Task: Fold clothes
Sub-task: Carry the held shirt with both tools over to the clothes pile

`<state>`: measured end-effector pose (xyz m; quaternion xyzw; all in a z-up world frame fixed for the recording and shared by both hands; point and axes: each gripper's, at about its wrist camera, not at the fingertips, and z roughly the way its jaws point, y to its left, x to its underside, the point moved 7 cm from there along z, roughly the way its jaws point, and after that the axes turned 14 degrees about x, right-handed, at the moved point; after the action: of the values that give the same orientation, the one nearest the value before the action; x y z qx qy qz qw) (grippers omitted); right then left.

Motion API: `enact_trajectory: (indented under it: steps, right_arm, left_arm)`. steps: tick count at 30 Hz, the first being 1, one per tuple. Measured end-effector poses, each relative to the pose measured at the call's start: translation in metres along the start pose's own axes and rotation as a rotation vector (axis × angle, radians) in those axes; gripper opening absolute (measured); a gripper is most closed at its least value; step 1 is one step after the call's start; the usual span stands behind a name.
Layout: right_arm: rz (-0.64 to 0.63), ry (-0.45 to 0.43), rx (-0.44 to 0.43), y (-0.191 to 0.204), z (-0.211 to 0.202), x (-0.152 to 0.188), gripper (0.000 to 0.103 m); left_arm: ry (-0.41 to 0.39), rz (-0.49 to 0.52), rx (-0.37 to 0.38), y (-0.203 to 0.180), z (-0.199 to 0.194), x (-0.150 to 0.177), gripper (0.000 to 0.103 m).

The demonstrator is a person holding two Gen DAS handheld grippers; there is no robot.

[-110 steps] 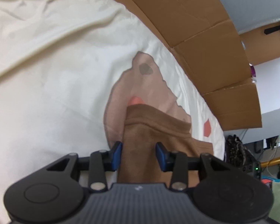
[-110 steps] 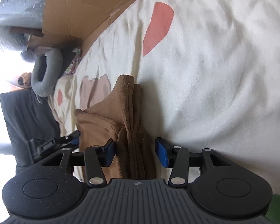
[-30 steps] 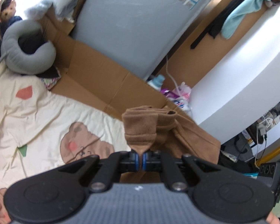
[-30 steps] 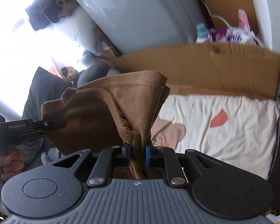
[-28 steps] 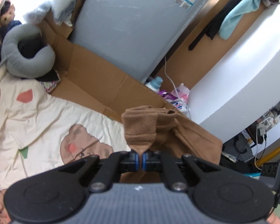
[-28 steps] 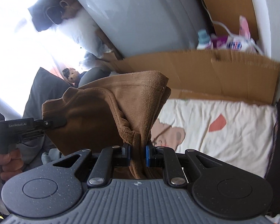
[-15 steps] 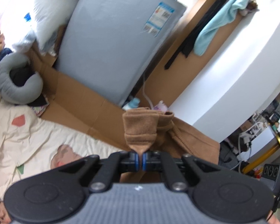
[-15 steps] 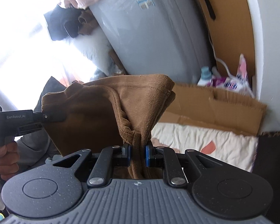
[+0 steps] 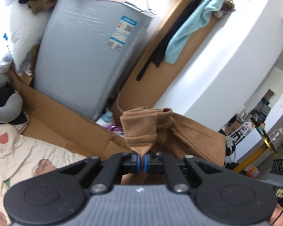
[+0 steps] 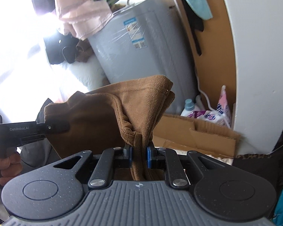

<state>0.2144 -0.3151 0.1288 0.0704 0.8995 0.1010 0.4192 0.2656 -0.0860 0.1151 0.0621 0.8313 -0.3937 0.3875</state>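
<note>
Cluttered room behind: a grey appliance (image 9: 88, 60) stands against flattened cardboard (image 9: 66, 124), with a cream printed bed cover (image 9: 28, 156) at the lower left edge of my left view. My left gripper (image 9: 141, 162) is clamped on a pinched point of the brown garment (image 9: 141, 130), its blue pads nearly meeting on thin cloth. My right gripper (image 10: 139, 155) is clamped on a thicker gathered bunch of the same garment (image 10: 141, 103), the pads kept apart by the layers between them. Between the two holds, the garment hangs in the air, clear of the bed.

Handling, as I judge it: soft, suede-like, light to moderate in weight and wholly limp; it drapes and bunches and will not keep a shape. The seamed edges and hems offer the firmest places to take hold, and the thin left pinch seems the likelier to slip.

Hidden or unclear: the lower part of the garment falls behind both gripper bodies, so I cannot tell its type, its full outline, or which corners I hold. Bright window glare washes out the left of my right view.
</note>
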Motion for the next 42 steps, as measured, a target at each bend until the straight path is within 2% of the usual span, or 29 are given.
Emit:
enact_trajectory:
  steps: [10, 26, 35, 42]
  right_arm:
    - [0.039, -0.022, 0.077, -0.061, -0.044, 0.014, 0.014]
    - [0.129, -0.046, 0.238, -0.183, -0.089, 0.062, 0.013]
    - [0.135, -0.035, 0.337, -0.23, -0.082, 0.092, 0.013]
    - [0.12, -0.027, 0.414, -0.26, -0.06, 0.119, 0.014]
  left_arm:
    - [0.05, 0.032, 0.097, -0.04, 0.029, 0.021, 0.004]
    - [0.196, 0.051, 0.316, -0.084, 0.119, 0.078, 0.004]
    - [0.28, 0.071, 0.416, -0.096, 0.172, 0.116, 0.004]
    - [0.327, 0.122, 0.486, -0.099, 0.208, 0.142, 0.004]
